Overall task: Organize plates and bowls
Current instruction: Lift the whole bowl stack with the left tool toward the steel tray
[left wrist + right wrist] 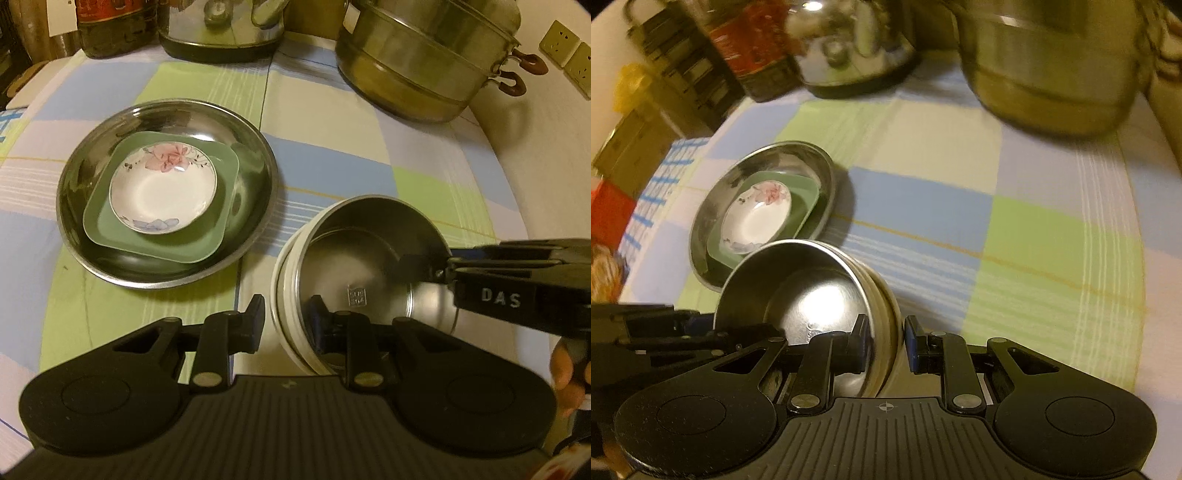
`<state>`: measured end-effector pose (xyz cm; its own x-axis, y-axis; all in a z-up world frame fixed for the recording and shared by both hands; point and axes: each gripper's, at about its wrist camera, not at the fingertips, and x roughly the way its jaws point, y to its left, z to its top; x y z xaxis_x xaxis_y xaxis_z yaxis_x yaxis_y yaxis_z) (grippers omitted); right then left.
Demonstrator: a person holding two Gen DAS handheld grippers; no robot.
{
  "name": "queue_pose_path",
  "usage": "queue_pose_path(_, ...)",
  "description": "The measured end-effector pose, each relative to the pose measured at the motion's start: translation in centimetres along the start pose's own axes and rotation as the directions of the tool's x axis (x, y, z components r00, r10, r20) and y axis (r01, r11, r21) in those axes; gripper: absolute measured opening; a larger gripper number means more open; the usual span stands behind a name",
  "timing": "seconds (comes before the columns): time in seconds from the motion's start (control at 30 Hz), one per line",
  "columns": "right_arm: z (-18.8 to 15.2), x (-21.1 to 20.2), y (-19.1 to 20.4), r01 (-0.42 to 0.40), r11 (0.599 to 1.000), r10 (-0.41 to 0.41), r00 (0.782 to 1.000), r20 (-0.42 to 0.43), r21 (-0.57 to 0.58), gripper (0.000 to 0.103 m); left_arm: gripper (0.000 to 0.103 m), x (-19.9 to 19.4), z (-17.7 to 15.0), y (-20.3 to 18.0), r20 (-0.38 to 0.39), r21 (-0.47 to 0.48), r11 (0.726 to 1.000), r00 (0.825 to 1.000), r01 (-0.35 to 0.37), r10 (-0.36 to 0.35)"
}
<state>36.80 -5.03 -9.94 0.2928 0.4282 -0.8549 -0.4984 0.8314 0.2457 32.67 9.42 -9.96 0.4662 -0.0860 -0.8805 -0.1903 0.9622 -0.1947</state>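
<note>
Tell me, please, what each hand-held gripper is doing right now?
Left hand-held gripper: shut on the steel bowl rim.
Right hand-held gripper: shut on the same bowl's opposite rim.

You face a table covered by a checked cloth in pale green, blue, lilac and cream, crossed by thin white and yellow stripes. Along its far edge you see a large tiered metal steamer pot with brown handles, a shiny metal kettle on a dark base, and a dark bottle with a red label. To your right, a cream wall carries pale green power sockets. To your left, beyond the table edge, you see stacked cardboard boxes, a yellow bag and a red object, all blurred. Lighting is dim and warm yellow.
</note>
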Motion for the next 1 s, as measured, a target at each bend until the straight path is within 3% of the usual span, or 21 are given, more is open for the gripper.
queue_pose_path(0.3, 0.2, -1.3, -0.3, -0.093, 0.996, 0.093, 0.986, 0.141, -0.01, 0.019, 0.021, -0.7, 0.6, 0.2, 0.043, 0.012, 1.0, 0.999, -0.014, 0.013)
queue_pose_path(0.53, 1.6, -0.7, -0.7, -0.092, 0.995, 0.088, 0.992, 0.092, 0.038, 0.016, 0.009, -0.5, 1.4, -0.5, 0.043, 0.047, 0.999, 0.999, -0.004, 0.002)
queue_pose_path(0.83, 2.3, -0.2, -0.1, -0.045, 0.999, 0.046, 0.998, 0.032, -0.013, 0.016, 0.011, -0.3, 1.1, -0.8, 0.052, 0.058, 0.998, 0.999, -0.015, 0.012)
queue_pose_path(0.93, 2.2, 0.2, -0.5, -0.039, 0.999, 0.039, 0.999, 0.004, 0.016, 0.022, 0.018, -0.3, 1.2, -0.9, 0.046, 0.065, 0.997, 0.998, -0.044, 0.041)
queue_pose_path(1.0, 1.9, -0.1, -0.6, -0.018, 1.0, 0.018, 1.0, 0.007, 0.025, 0.037, 0.022, -0.4, 1.0, -0.8, 0.044, 0.067, 0.996, 0.998, -0.057, 0.055)
